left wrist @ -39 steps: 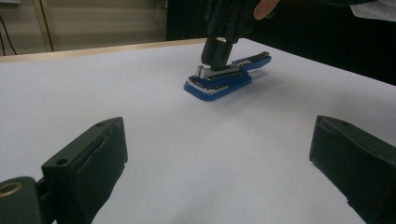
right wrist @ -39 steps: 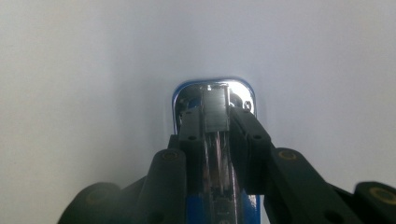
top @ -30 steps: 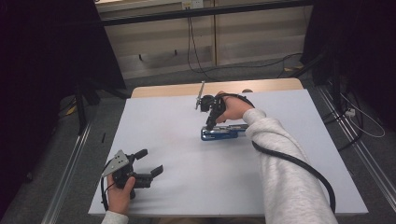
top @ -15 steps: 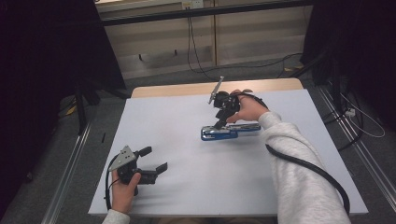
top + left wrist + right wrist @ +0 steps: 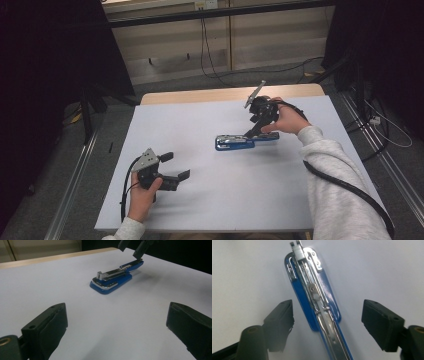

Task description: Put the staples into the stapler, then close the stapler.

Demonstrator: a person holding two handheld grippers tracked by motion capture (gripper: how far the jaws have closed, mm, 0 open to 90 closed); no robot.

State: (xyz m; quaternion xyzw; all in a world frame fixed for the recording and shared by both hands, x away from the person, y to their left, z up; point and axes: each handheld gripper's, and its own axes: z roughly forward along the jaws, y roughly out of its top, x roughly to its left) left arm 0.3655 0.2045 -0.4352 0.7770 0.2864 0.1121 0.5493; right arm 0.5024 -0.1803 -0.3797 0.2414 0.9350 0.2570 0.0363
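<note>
Blue stapler [image 5: 246, 142] lies flat on white table [image 5: 210, 210], right of centre, nearer far edge, metal staple channel exposed. Right gripper [image 5: 256, 131] just above its right end, jaws spread wide either side of stapler, gripping nothing. Left gripper [image 5: 176, 166] near front-left corner, well apart, jaws wide open, empty.

We saw what looked like a lab or test room: a white table [image 5: 225, 200] on a bare grey floor [image 5: 70, 165], black curtains [image 5: 55, 55] left and right, loose cables [image 5: 215, 60] against the far wall.
</note>
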